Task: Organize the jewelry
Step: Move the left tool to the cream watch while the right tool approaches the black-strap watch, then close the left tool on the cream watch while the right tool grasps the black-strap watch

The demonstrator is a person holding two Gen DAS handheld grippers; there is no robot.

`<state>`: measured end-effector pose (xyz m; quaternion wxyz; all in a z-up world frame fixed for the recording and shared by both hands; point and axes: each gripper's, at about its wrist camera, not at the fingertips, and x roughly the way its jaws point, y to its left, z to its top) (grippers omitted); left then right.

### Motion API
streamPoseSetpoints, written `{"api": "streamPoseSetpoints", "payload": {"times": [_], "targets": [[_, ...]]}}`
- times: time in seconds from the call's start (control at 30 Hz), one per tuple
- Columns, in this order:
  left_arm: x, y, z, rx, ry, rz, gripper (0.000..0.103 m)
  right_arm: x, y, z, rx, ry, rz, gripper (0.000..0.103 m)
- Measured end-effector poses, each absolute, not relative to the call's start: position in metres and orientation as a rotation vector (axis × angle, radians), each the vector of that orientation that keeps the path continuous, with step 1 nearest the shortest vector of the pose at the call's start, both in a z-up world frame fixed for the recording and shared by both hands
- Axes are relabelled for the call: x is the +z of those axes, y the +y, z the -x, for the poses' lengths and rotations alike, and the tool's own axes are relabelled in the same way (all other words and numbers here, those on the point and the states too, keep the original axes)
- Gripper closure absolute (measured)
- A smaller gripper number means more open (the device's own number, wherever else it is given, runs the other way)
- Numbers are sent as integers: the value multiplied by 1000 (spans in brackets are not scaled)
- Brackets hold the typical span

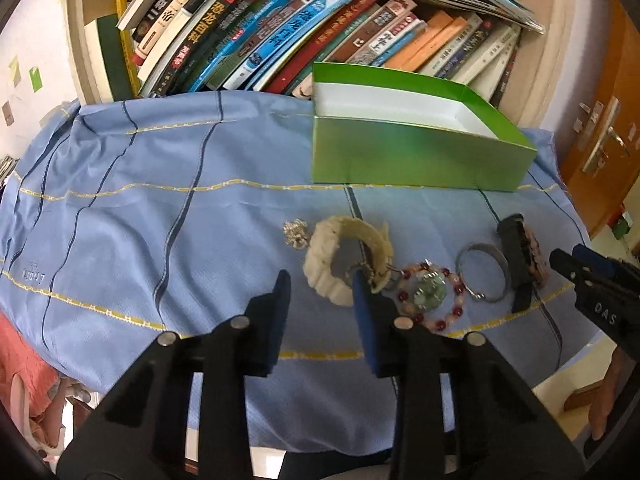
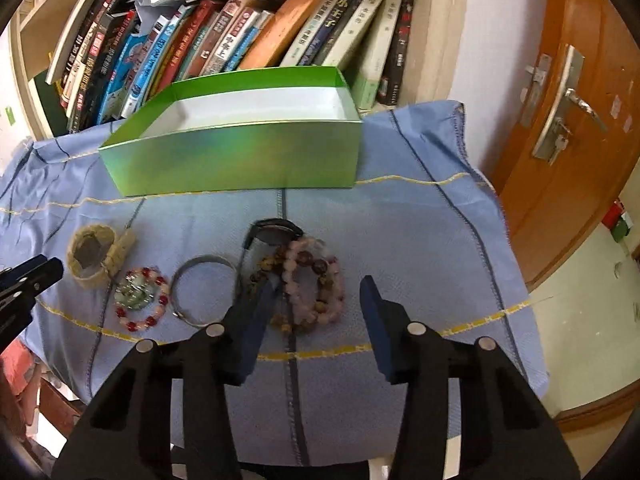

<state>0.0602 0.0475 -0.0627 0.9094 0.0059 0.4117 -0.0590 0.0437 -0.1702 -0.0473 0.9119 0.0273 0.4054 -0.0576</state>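
Note:
An open green box (image 1: 416, 152) (image 2: 240, 156) with a white inside stands at the back of the blue cloth. In front of it lie a cream chunky bracelet (image 1: 348, 256) (image 2: 94, 258), a small silver piece (image 1: 295, 232), a red and pink bead bracelet with a green pendant (image 1: 430, 294) (image 2: 140, 300), a metal bangle (image 1: 484, 270) (image 2: 204, 290), a black watch (image 1: 516, 260) (image 2: 272, 232) and pink and brown bead bracelets (image 2: 316, 284). My left gripper (image 1: 320, 280) is open, just before the cream bracelet. My right gripper (image 2: 320, 292) is open around the pink bracelets.
A bookshelf (image 1: 280, 28) packed with books stands right behind the box. A brown door (image 2: 568, 112) with a metal handle is at the right. The blue cloth (image 1: 160, 220) covers the table and hangs over its front edge. Pink fabric (image 1: 24, 376) lies below at the left.

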Motion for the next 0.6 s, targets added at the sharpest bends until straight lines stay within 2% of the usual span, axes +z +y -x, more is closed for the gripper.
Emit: {"api": "streamPoseSetpoints", "payload": {"times": [0.03, 0.1, 0.27, 0.3, 0.37, 0.4, 0.43, 0.5, 0.6], "targets": [[-62, 49, -63, -110, 850, -10, 52, -46, -167, -46, -102, 833, -57, 56], [-59, 49, -66, -92, 836, -18, 37, -45, -158, -51, -74, 837, -49, 56], [-62, 42, -79, -112, 853, -27, 37, -52, -136, -68, -36, 873, -4, 56], [-69, 41, -87, -118, 880, -22, 39, -55, -134, -71, -33, 884, 0, 56], [-81, 41, -98, -127, 927, 1, 57, -62, -131, -77, -27, 906, 6, 56], [-88, 42, -104, -129, 957, 18, 71, -65, -130, -79, -22, 913, 9, 57], [-92, 43, -106, -129, 967, 31, 77, -66, -130, -80, -20, 913, 10, 71], [-96, 46, -110, -148, 971, 56, 81, -68, -132, -81, -18, 922, 5, 95], [-94, 47, -111, -163, 969, 63, 81, -63, -136, -79, 5, 906, -12, 97]]}}
